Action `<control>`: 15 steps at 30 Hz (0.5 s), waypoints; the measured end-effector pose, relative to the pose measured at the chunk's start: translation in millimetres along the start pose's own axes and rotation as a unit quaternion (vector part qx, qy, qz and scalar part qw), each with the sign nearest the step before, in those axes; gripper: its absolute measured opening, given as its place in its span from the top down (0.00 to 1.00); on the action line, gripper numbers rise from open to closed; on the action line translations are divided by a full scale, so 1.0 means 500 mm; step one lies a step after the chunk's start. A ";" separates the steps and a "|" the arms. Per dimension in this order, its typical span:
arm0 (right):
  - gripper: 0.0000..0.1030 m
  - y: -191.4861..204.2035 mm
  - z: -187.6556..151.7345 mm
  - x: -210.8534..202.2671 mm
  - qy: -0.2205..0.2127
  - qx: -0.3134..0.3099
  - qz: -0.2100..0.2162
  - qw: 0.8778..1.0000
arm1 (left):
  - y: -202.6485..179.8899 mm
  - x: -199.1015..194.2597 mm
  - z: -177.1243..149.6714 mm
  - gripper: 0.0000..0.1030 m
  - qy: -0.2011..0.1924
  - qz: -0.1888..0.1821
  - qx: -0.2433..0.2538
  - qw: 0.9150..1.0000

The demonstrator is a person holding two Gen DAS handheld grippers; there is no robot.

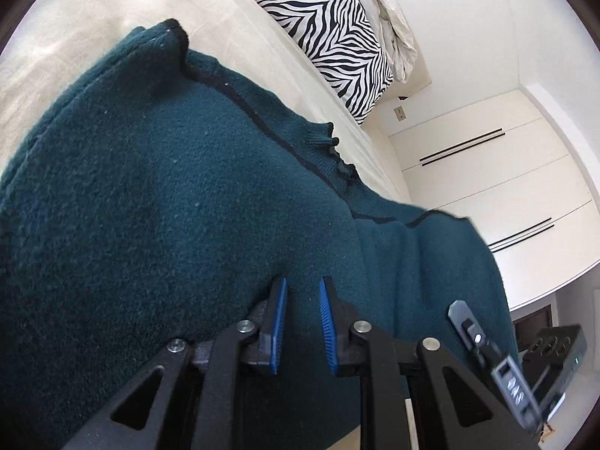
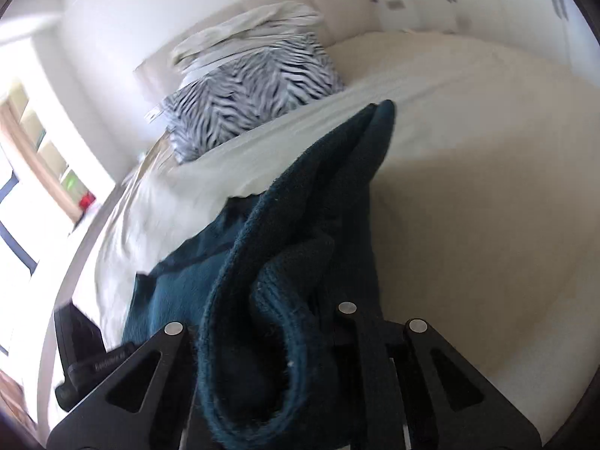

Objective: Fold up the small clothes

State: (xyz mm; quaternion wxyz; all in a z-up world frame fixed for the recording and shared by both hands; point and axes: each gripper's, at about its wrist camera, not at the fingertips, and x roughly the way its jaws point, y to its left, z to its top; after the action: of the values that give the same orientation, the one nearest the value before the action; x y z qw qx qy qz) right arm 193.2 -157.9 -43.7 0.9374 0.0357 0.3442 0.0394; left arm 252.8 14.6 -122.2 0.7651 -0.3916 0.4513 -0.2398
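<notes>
The teal knit sweater [image 1: 168,195], dark-edged, lay on the bed [image 1: 75,18]. My left gripper [image 1: 303,285] stood parted over it, empty. My right gripper [image 2: 285,322] had a bunched fold clamped.

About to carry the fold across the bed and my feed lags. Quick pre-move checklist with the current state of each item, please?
1. Right tool gripping the dark teal knit garment: cannot tell; fabric bunches between its arms and hides the fingers.
2. Left tool open, nothing pinched: ok; blue pads stand apart.
3. Garment lying flat: not ok; it is humped and one end is lifted.
4. Landing area on the cream bedsheet: ok; bare on that side.
5. Zebra-print pillow clear of the garment: ok.
6. Right view sharp: not ok; motion blur.
</notes>
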 end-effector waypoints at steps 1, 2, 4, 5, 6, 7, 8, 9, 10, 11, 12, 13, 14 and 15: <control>0.89 0.050 -0.017 0.022 0.022 -0.043 0.005 0.999 | 0.006 -0.008 0.004 0.73 -0.002 -0.012 -0.010 1.000; 0.89 0.068 -0.033 0.047 0.043 -0.045 0.008 0.998 | 0.011 -0.016 0.006 0.65 -0.004 -0.024 -0.019 1.000; 0.89 0.071 -0.056 0.084 0.071 -0.021 0.011 0.997 | 0.011 -0.032 0.009 0.58 -0.005 -0.027 -0.023 0.999; 0.89 0.077 -0.064 0.093 0.076 -0.021 0.011 0.997 | 0.008 -0.038 0.011 0.45 -0.004 -0.039 -0.022 0.999; 0.89 0.087 -0.070 0.094 0.073 -0.031 0.009 0.997 | 0.006 -0.041 0.013 0.34 -0.003 -0.052 -0.022 0.998; 0.89 0.099 -0.073 0.090 0.068 -0.046 0.004 0.997 | 0.001 -0.042 0.014 0.32 -0.004 -0.053 -0.024 0.998; 0.88 0.106 -0.074 0.088 0.063 -0.056 0.002 0.996 | -0.005 -0.043 0.017 0.26 -0.005 -0.051 -0.027 0.998; 0.88 0.108 -0.074 0.086 0.061 -0.056 0.005 0.997 | -0.010 -0.043 0.020 0.20 -0.007 -0.054 -0.031 0.998; 0.88 0.107 -0.075 0.082 0.059 -0.054 0.008 0.997 | -0.014 -0.043 0.023 0.17 -0.009 -0.058 -0.036 0.998; 0.88 0.105 -0.076 0.079 0.056 -0.051 0.009 0.997 | -0.016 -0.042 0.026 0.14 -0.010 -0.060 -0.041 0.997; 0.88 0.103 -0.078 0.074 0.053 -0.049 0.010 0.997 | -0.017 -0.039 0.029 0.14 -0.008 -0.061 -0.046 0.997; 0.88 0.101 -0.081 0.067 0.051 -0.045 0.014 0.998 | -0.016 -0.035 0.033 0.14 -0.005 -0.063 -0.051 0.997; 0.88 0.108 -0.082 0.064 0.048 -0.045 0.016 0.998 | -0.013 -0.031 0.038 0.14 -0.002 -0.062 -0.053 0.997; 0.87 0.114 -0.084 0.063 0.043 -0.050 0.018 0.998 | -0.012 -0.026 0.045 0.14 0.001 -0.058 -0.053 0.997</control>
State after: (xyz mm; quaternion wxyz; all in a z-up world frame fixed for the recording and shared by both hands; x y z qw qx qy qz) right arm 186.8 -96.4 -90.5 0.9214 -0.0063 0.3812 0.0749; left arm 266.0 29.2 -104.4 0.7279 -0.4569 0.4405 -0.2596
